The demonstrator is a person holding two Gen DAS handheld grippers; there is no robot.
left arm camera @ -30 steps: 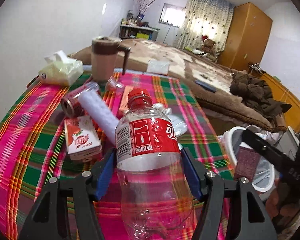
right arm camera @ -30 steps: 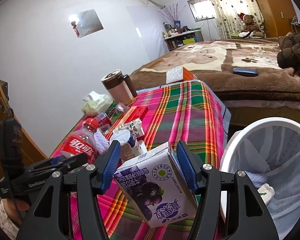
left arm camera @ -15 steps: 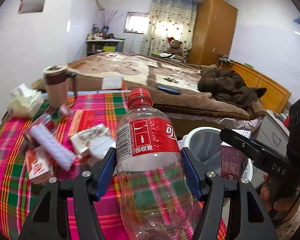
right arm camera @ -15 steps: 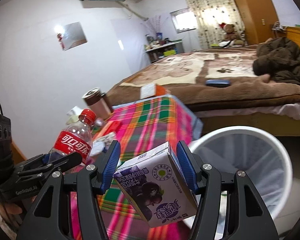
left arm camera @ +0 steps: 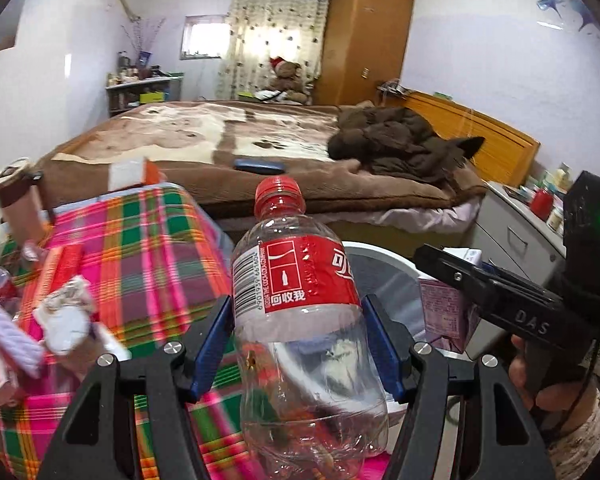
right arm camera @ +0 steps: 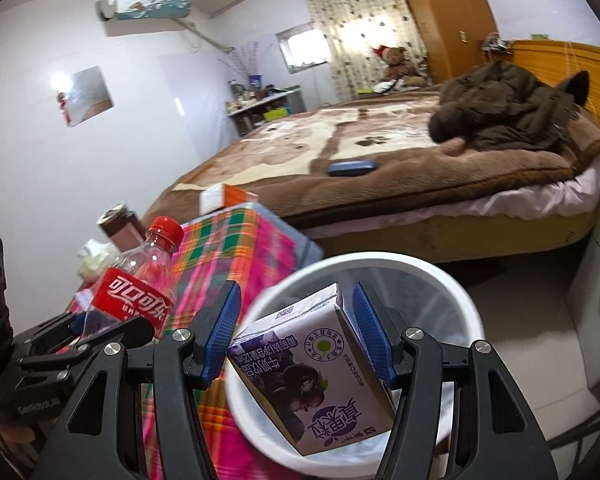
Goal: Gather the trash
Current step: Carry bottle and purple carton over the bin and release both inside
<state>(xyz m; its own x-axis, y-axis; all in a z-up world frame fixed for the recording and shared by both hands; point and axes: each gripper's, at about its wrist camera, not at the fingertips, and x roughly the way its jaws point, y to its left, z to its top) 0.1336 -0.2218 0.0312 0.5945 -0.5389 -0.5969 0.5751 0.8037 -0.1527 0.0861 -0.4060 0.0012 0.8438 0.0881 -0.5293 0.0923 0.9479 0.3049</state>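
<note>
Left wrist view gives me the clear plastic bottle (left arm camera: 300, 320) dead centre: thin crinkled walls, empty, a ribbed red cap, and a glossy red label wrapped round its shoulder. My left gripper (left arm camera: 298, 344) has it clamped at about half spread, the blue ribbed pads (left arm camera: 212, 344) pressing the bottle just under the label on both sides. It stands roughly upright in the grip, over the edge of the table (left arm camera: 148, 248), which wears a woven plaid cloth in pink, green and orange. Further litter lies on that cloth at the left (too blurred for me to name piece by piece).

From the right wrist camera I see the purple drink carton (right arm camera: 320, 364), a small waxy cardboard box printed with dark berries, tilted so one corner points down. My right gripper (right arm camera: 298, 340) holds it between its blue pads, jaws moderately spread and closed against the carton's sides. It hangs above the mouth of the white round bin (right arm camera: 460, 292), which seems to be lined with a thin pale bag.

Both grippers slant downward. In the left view the hand (left arm camera: 540, 376) around the right gripper's black handle shows at the right edge, beside the bin.
</note>
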